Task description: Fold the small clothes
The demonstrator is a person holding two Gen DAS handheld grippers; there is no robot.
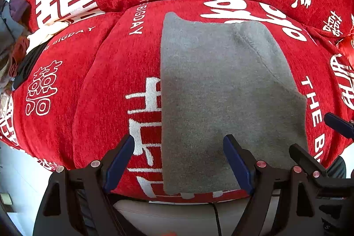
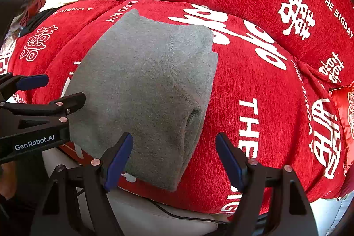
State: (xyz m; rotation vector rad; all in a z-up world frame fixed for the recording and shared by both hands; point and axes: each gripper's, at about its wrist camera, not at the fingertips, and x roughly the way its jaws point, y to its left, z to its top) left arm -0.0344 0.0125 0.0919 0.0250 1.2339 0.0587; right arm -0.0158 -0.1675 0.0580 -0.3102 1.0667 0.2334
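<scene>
Left wrist view showed the folded grey knit garment (image 1: 221, 92) flat on the red printed sofa cover (image 1: 99, 81), long axis running away from both wide-open, empty grippers, left gripper (image 1: 179, 160) over its near edge, right gripper (image 2: 174, 160) beside.

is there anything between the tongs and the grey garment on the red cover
Nothing visible. The grey garment lies flat on the red cover, and both the left tongs and the right tongs hang open just above its near edge with only clear space between.
</scene>
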